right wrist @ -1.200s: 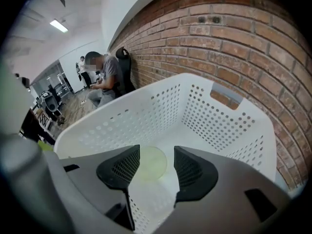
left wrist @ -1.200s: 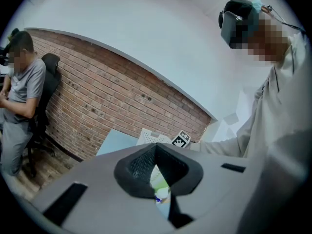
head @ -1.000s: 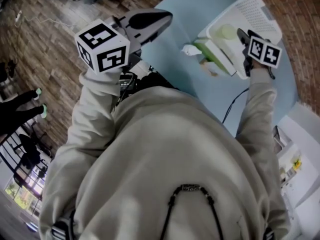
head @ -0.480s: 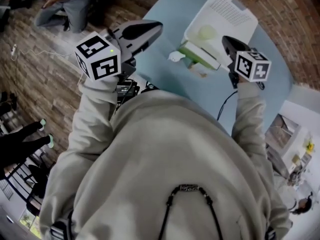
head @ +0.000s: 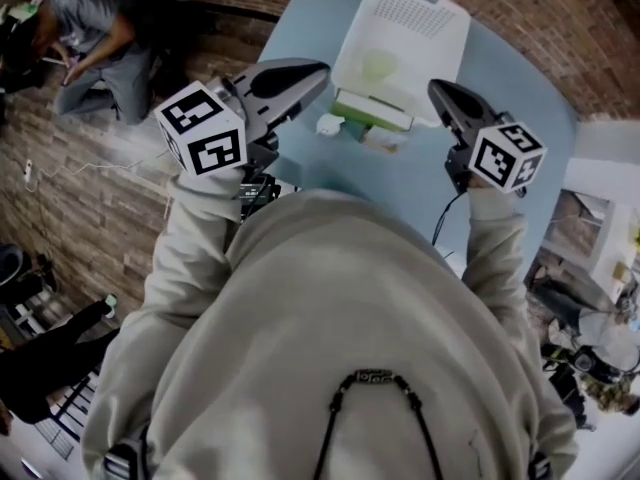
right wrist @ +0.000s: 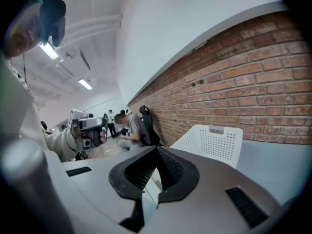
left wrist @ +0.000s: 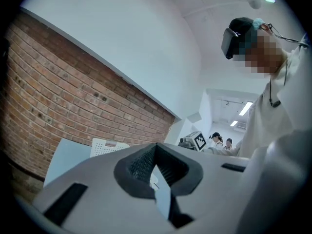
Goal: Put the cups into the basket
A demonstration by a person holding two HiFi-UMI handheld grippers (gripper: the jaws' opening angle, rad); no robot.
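Note:
A white perforated basket (head: 420,13) stands on the light blue table (head: 500,78), and a pale green cup (head: 379,65) sits inside it. Against the basket's near edge lie green-and-white items (head: 372,118) and a small white one (head: 328,124); what they are I cannot tell. My left gripper (head: 312,71) is held left of the basket, shut and empty. My right gripper (head: 440,93) is to the basket's right, also shut with nothing in it. Both gripper views look up over the closed jaws, left gripper (left wrist: 156,146) and right gripper (right wrist: 157,151), with the basket (right wrist: 212,139) beyond.
A black cable (head: 446,216) runs across the table near my right sleeve. A brick wall (right wrist: 253,77) rises behind the basket. A person (head: 92,30) sits on the wooden floor at the far left, and others stand in the room behind.
My right gripper has drawn back from over the basket to its right side. The left gripper has stayed beside the basket, and the head view has shifted.

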